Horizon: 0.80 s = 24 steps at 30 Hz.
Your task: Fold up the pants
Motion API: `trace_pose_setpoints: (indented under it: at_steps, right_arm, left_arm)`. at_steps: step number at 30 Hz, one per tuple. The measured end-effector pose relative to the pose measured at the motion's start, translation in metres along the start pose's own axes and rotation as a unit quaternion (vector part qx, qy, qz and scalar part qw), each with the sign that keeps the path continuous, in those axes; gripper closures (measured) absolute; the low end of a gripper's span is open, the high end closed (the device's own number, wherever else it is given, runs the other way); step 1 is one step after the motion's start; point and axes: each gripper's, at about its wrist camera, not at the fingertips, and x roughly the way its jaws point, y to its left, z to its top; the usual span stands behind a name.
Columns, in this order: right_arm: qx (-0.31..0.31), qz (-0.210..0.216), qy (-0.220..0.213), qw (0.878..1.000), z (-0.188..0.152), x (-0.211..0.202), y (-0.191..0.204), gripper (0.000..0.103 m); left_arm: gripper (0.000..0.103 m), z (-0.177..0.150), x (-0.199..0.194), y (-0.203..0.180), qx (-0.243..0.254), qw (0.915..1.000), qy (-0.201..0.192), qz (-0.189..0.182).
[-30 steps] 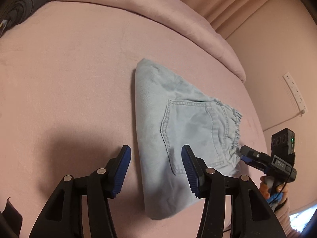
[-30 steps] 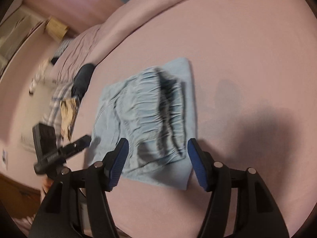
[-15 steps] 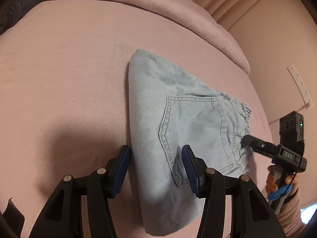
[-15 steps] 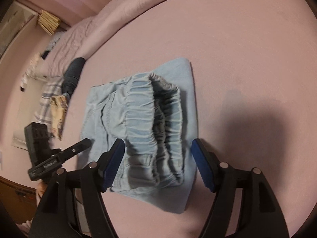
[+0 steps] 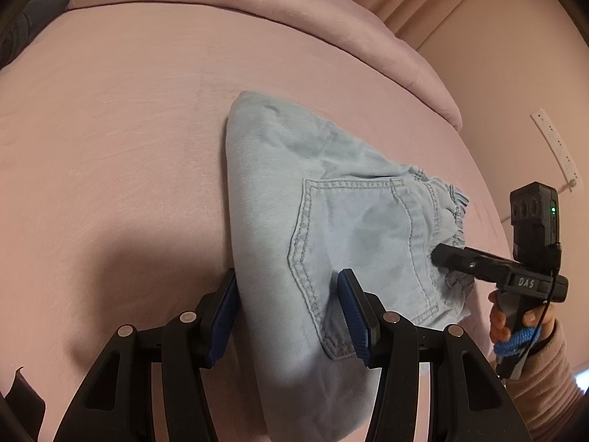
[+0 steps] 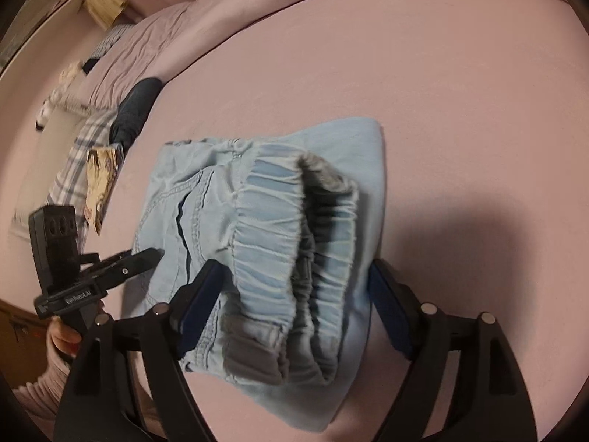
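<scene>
A pink bed (image 5: 110,147) fills both views, its sheet smooth, with a ridge of pink duvet (image 5: 294,18) bunched along the far side. In the right wrist view a dark garment (image 6: 134,112) and a plaid cloth (image 6: 73,169) lie at the bed's far left edge.

The pants (image 5: 331,228), light blue denim, lie folded into a compact bundle in the middle of the bed. From the left wrist view a stitched back pocket (image 5: 353,243) faces up and the gathered elastic waistband (image 6: 272,243) sits on the right-hand end; from the right wrist view that waistband is nearest, its opening gaping towards the camera.

The left gripper (image 5: 289,318) reaches down over the near edge of the bundle, its jaws spread partway with the folded edge lying between the blue pads; the left pad sits just at the fabric's edge, and the pads do not look pressed in. The right gripper (image 6: 294,311) stands at the waistband end; its jaws have just been opening and now stand wide, with the waistband between them and not pinched.

A hand (image 5: 515,316) in a ribbed pink sleeve (image 5: 545,379) grips the right gripper's handle.
</scene>
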Motion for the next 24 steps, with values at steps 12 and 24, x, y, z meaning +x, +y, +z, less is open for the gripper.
trace_pose_setpoints:
  at_steps: [12,24]
  right_arm:
    - [-0.048,-0.014,-0.041,0.998,-0.013,-0.012,0.025,0.065]
    - [-0.109,-0.028,-0.112,0.987,-0.019,-0.045,0.074,0.071]
  left_arm:
    - [0.074,-0.004,-0.003,-0.001,-0.011,0.9998,-0.016,0.002]
    - [0.087,0.002,-0.036,-0.023,0.032,0.9964,-0.064,0.045]
